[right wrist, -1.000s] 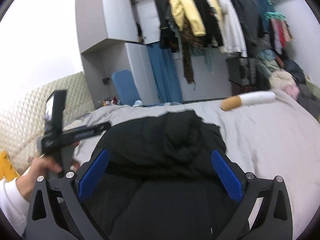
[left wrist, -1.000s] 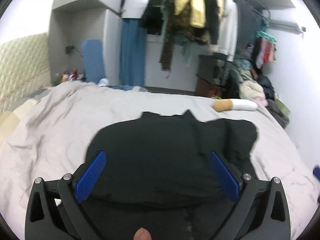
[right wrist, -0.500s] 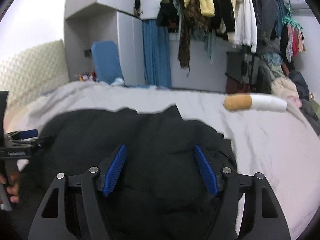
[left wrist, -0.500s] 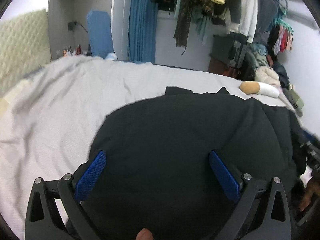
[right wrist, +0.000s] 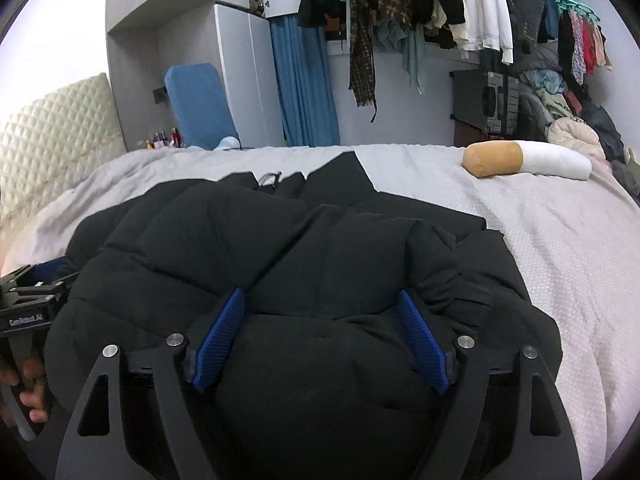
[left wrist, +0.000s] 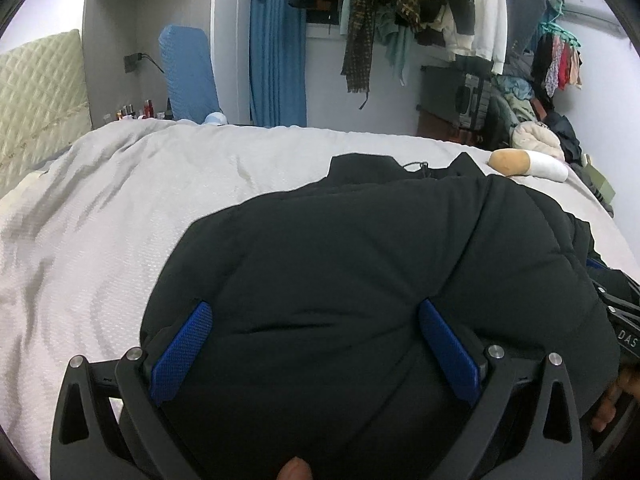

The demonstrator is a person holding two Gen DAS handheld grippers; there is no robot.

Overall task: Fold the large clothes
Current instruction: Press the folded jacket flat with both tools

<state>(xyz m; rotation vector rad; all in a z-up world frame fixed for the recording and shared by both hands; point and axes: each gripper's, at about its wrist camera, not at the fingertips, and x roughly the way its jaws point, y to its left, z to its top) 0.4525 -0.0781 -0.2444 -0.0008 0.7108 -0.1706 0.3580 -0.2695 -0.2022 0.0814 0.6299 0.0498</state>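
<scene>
- Black padded jacket (left wrist: pixel 360 280) lies in a puffy heap on the grey bedspread (left wrist: pixel 100 240), filling the near half of both views.
- Left gripper (left wrist: pixel 316 308) sits low over the jacket, its blue pads (left wrist: pixel 182 350) set wide; padded fabric bulges up between them, but whether the pads press on it cannot be told.
- Right gripper (right wrist: pixel 320 296) has blue pads (right wrist: pixel 218 338) set closer together than the left pair, and its jaws are opening; a bulge of jacket (right wrist: pixel 320 260) sits between them, touching or nearly touching both pads.
- Only the left view shows the right gripper's frame and fingers of a hand (left wrist: pixel 612 404) at the jacket's right edge.
- Only the right view shows the left gripper's frame (right wrist: pixel 28 300) and the hand (right wrist: pixel 28 384) holding it, at the jacket's left edge.
- The right view shows the jacket's folded edge and a cord loop (right wrist: pixel 270 179) at its far side more plainly.
- A brown-and-white roll (right wrist: pixel 524 160) lies on the bedspread (right wrist: pixel 560 240) beyond the jacket, well apart from it; hanging clothes (right wrist: pixel 400 0) fill the back wall in both views.
</scene>
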